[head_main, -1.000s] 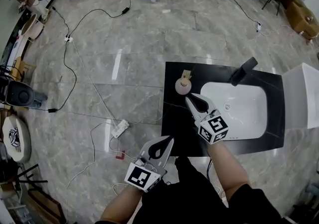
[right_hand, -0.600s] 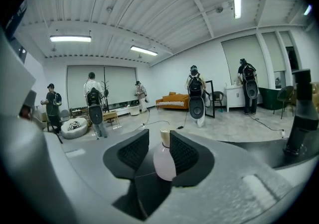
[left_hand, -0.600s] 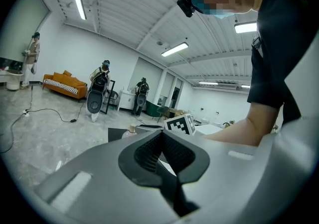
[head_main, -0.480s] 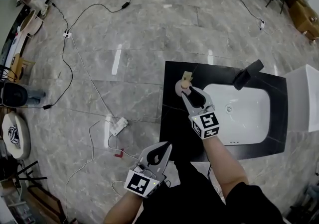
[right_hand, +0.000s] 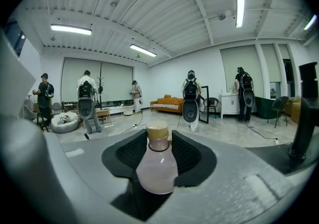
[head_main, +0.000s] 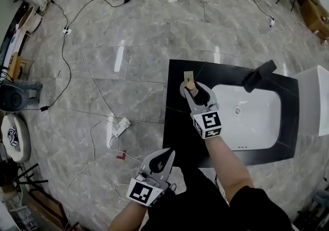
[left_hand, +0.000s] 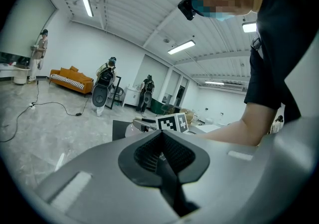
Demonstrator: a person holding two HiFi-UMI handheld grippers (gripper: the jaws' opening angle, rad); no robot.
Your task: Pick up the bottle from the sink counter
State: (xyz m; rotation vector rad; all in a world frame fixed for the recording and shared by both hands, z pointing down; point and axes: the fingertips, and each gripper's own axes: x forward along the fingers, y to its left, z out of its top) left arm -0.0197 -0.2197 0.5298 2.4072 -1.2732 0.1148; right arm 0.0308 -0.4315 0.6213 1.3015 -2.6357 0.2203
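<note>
Bottle (right_hand: 157, 166), pale pink with a tan cap, stands upright on the left end of the black desk (head_main: 177, 127). The left tongs (head_main: 169, 151) hang just off the desk's near left corner, pressed together on nothing. The right tongs (right_hand: 158, 141) reach over the desk; they have just been opening and now stand spread wide, the bottle between them but not pinched. Further right are the white sink (head_main: 257, 117) and a black tap (head_main: 259, 75).
</note>
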